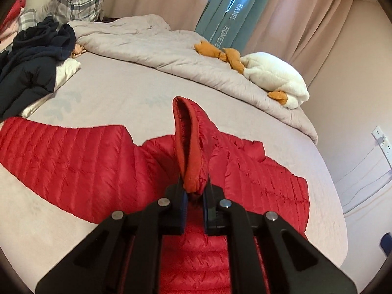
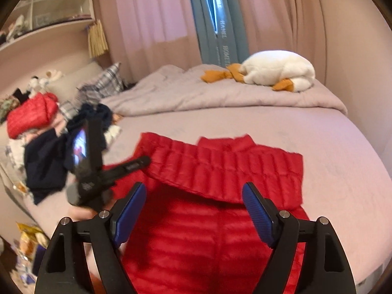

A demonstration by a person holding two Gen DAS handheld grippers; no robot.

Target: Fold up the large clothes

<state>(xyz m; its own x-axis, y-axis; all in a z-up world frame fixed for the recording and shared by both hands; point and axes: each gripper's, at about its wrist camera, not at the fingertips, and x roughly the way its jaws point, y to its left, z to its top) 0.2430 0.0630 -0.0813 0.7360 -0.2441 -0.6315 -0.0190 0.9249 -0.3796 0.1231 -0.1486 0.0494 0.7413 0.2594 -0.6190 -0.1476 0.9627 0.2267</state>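
Note:
A red quilted down jacket [image 1: 73,152] lies spread on the grey bed sheet [image 1: 110,93]. My left gripper [image 1: 194,193] is shut on a ridge of the jacket's fabric [image 1: 191,147], which stands lifted off the bed with its orange-red lining showing. In the right wrist view the jacket [image 2: 220,166] has its top part folded across the body. My right gripper [image 2: 194,188] hangs above it, its blue pads [image 2: 129,218] wide apart with nothing between them. The blurred black housing of the left tool [image 2: 88,171] shows at the jacket's left edge.
A dark navy clothes pile [image 1: 31,58] lies at the left of the bed. A bunched grey quilt [image 1: 152,41] and a white plush goose [image 1: 274,76] lie at the far side. Plaid pillows [image 1: 78,2] and a rolled red garment [image 2: 31,115] sit at the headboard. The wall [image 1: 355,98] is close on the right.

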